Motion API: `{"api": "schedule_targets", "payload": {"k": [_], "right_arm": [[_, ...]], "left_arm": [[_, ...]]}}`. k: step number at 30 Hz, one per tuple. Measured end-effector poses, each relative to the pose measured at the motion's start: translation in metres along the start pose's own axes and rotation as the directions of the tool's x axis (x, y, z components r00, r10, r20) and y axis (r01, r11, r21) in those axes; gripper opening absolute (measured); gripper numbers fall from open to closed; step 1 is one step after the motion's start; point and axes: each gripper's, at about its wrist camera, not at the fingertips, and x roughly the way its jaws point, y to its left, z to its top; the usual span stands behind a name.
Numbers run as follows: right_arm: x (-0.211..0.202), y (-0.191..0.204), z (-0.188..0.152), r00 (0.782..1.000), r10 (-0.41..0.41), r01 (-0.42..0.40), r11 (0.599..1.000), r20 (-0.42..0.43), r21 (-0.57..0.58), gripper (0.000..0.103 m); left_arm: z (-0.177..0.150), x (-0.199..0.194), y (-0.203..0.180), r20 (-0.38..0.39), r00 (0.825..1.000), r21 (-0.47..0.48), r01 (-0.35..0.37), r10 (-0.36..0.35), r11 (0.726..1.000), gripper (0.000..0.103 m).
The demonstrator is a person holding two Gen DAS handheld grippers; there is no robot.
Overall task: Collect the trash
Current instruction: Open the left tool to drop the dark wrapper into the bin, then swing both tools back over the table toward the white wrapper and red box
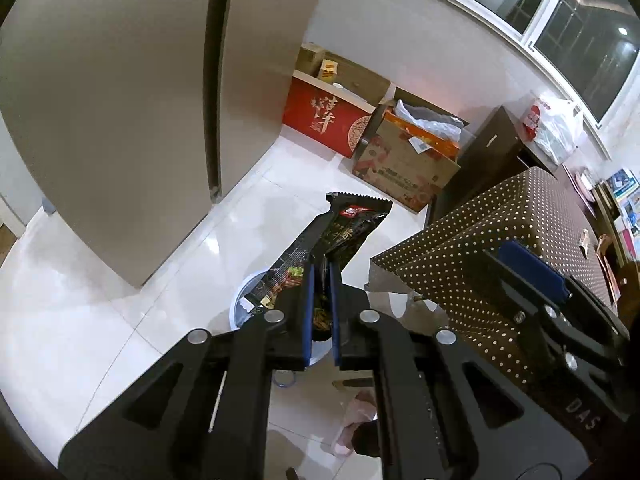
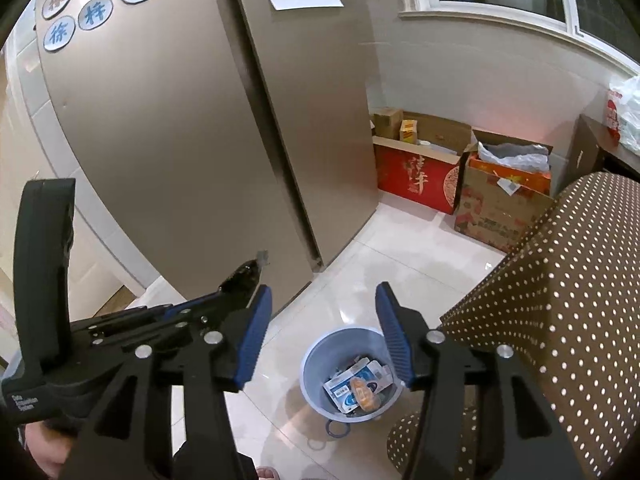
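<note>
My left gripper (image 1: 322,280) is clamped on a black snack wrapper (image 1: 340,236), its long axis running up and away from my jaws. The pale blue waste bin (image 2: 316,364) stands on the floor directly below that wrapper, so my left hand is the nearer one for the drop, I judge. My right gripper (image 2: 324,336) hangs above the bin too, jaws apart with nothing between them. Inside the bin lie blue-and-white cartons (image 2: 344,390) and an orange packet (image 2: 363,394).
</note>
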Motion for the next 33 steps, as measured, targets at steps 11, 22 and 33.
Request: {"api": "schedule_targets", "payload": {"k": [11,22,33], "right_arm": [[-0.030,-0.022,0.006,0.996,-0.035,0.030,0.998,0.081,0.059,0.056],[-0.050,-0.035,0.007,0.993,-0.049,0.040,0.995,0.104,0.086,0.057],[-0.099,-0.046,0.004,0.982,-0.073,0.055,0.993,0.176,0.104,0.060]], "left_arm": [[0.025,0.009,-0.023,0.006,1.000,-0.002,-0.021,0.021,1.000,0.078],[0.020,-0.019,-0.044,0.083,0.996,0.044,-0.033,0.029,0.999,0.078],[0.011,-0.067,-0.074,0.167,0.985,0.107,-0.058,0.039,0.993,0.079]]}}
